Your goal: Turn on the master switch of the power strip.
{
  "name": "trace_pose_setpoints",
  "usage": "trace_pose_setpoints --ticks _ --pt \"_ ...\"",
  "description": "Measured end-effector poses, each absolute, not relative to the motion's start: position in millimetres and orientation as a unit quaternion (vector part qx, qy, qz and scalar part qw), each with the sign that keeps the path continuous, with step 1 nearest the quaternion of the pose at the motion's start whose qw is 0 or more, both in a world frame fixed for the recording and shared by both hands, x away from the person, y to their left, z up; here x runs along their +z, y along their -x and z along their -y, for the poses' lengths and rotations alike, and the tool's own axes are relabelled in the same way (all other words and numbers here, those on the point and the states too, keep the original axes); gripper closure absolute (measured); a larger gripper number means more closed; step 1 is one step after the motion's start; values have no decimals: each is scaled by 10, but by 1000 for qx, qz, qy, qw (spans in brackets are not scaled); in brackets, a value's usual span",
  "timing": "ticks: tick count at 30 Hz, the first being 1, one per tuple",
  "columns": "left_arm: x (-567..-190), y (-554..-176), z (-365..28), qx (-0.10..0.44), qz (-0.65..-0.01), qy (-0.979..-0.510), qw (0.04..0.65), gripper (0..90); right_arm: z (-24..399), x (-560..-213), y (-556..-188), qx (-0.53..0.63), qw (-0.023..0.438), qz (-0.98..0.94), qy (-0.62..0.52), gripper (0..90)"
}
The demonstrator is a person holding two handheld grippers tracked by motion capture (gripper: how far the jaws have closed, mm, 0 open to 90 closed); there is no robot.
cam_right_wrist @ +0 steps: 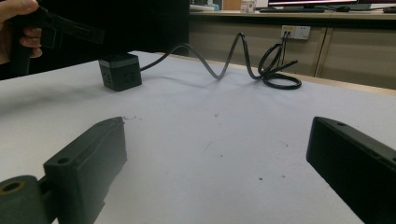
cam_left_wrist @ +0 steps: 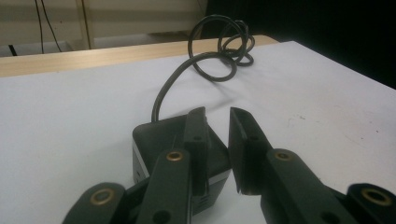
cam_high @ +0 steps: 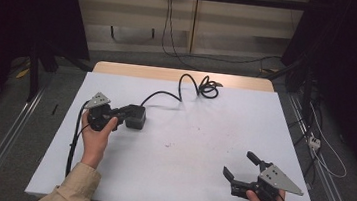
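Observation:
A black cube power socket [cam_high: 138, 118] [cam_left_wrist: 159, 135] [cam_right_wrist: 120, 70] sits on the left part of the white table [cam_high: 192, 142]. Its black cable [cam_high: 182, 85] [cam_left_wrist: 205, 60] [cam_right_wrist: 233, 53] loops away to a coil at the far edge. A hand holds my left gripper [cam_high: 127, 110] [cam_left_wrist: 218, 116] [cam_right_wrist: 99, 33] just above the cube. Its jaws are drawn together to a narrow slit with nothing between them. My right gripper [cam_high: 238, 163] [cam_right_wrist: 217, 128] rests near the front right corner, wide open and empty.
A bare wooden strip [cam_high: 184, 76] runs along the table's far edge. Metal rails [cam_high: 6, 138] lie on the floor on both sides. Loose cables and a white power strip [cam_high: 314, 141] lie on the floor to the right. Broad bare white surface spans the table's middle.

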State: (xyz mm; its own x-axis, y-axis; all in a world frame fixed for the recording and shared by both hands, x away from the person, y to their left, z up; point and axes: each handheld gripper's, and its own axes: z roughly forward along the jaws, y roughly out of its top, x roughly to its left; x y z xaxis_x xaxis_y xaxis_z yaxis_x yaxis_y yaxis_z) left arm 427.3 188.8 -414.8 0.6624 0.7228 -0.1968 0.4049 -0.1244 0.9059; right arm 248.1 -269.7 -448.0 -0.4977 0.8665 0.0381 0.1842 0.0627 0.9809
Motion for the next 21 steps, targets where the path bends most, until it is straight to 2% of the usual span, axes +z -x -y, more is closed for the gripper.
trace_pose_setpoints --ticks 21 --pt "-4163 -4349 -1867 136 -391 -732 542 826 2702 -4479 -2487 557 307 -662 -397 45"
